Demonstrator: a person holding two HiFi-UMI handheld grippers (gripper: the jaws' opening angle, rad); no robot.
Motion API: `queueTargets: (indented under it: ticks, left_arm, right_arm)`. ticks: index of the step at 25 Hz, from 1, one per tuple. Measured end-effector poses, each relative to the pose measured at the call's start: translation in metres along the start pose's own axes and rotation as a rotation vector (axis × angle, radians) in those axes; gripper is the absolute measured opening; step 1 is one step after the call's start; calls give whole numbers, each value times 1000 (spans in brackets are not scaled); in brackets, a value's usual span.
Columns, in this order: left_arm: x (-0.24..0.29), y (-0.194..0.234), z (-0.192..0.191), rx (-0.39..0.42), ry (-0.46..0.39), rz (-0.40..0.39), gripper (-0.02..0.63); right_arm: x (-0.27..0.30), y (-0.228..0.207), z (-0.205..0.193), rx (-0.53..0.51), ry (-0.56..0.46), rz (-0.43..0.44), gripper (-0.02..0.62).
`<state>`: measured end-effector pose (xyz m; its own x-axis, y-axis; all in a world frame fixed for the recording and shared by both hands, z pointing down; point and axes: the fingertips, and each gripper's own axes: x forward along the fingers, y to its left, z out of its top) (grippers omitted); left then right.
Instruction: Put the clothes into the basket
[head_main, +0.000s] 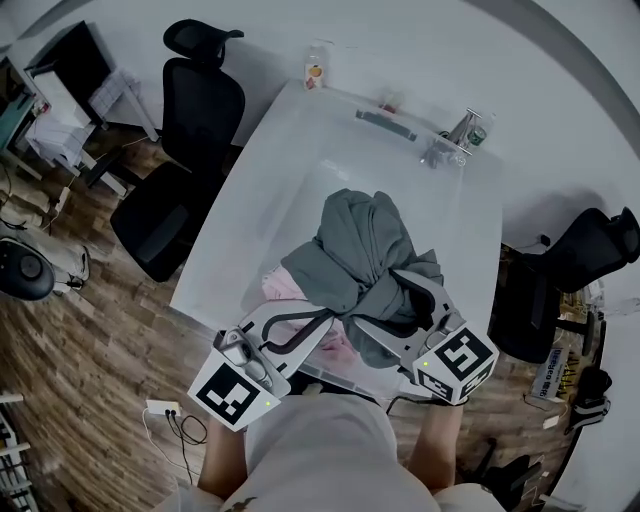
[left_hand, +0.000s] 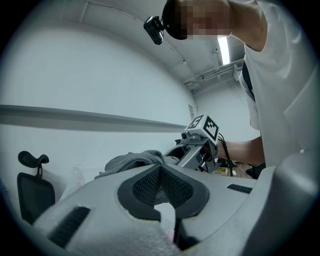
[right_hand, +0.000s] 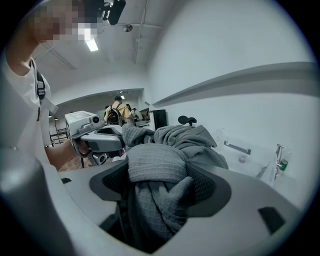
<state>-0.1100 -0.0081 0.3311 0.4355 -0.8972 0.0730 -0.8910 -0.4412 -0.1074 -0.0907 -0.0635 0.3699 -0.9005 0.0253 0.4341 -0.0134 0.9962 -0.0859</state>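
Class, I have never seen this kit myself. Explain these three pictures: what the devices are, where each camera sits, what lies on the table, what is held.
A person holds a two-jaw gripper in each hand. One picture looks down from a head camera; the others come from cameras on the grippers. The right gripper clamps its jaws on a crumpled grey cloth garment over the white table. On the left gripper the jaws nearly meet at the garment's edge; a pinch is unclear. Underneath lies a pink item.
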Motion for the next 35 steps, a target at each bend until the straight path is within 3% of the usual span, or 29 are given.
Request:
queueTargets:
  ticks: [11,18,35]
  left_arm:
    - [-29,13,-34,-69,63,81,5]
    - [-40,15,-43,-105,85,123,5]
    - [-59,12,-60,-145,96,145,5]
  right_arm:
    - [52,18,-32,71,75,115,341]
    - [73,20,-76,96,198,151,339]
    - [118,49,-139,-26,482,188,341]
